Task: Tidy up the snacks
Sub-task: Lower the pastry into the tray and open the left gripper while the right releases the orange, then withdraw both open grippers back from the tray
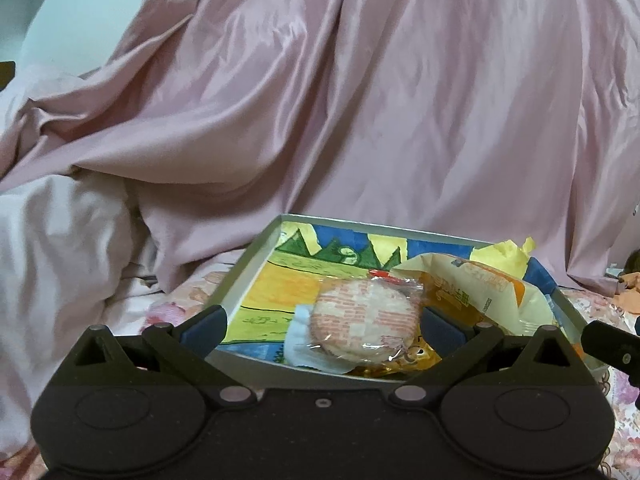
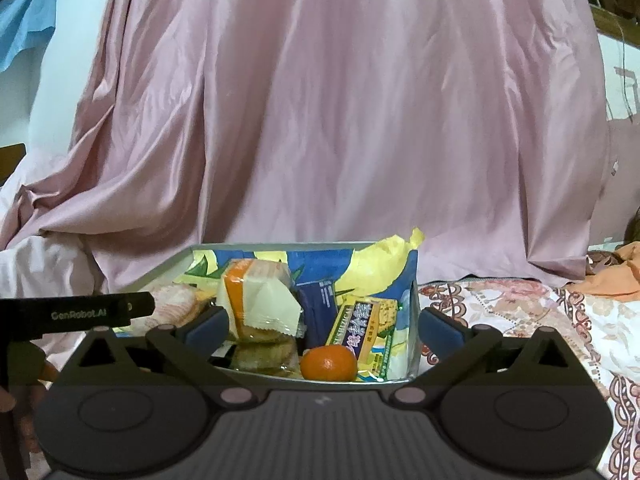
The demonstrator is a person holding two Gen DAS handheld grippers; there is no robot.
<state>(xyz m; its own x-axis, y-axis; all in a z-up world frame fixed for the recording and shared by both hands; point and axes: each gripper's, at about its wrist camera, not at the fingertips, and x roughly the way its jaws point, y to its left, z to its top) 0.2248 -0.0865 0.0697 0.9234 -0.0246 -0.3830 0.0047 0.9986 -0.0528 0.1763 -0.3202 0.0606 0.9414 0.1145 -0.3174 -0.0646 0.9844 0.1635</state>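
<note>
Pink sheet (image 1: 360, 100) drapes the whole bkgd; floral bedspread (image 2: 520, 320) lies under everything. On it sits the box (image 2: 414, 280), grey rim, inside lined w/ blue-yellow-green cartoon print. In the box: cream-orange pack (image 2: 260, 296) leaning upright, dark blue pack (image 2: 318, 304) beside it, yellow-green pack (image 2: 360, 328) w/ Chinese writing, too small to read, and a tangerine (image 2: 328, 362) at the near wall. Round cracker (image 1: 366, 316) in clear wrap rests on the pile, box's left part. Left hand-held gripper (image 1: 324, 324) spread wide, cracker between fingers, contact unclear. Right hand-held gripper (image 2: 324, 324) spread wide, holds nothing. "GenRobot.AI" reads on the left unit in the right view.
</note>
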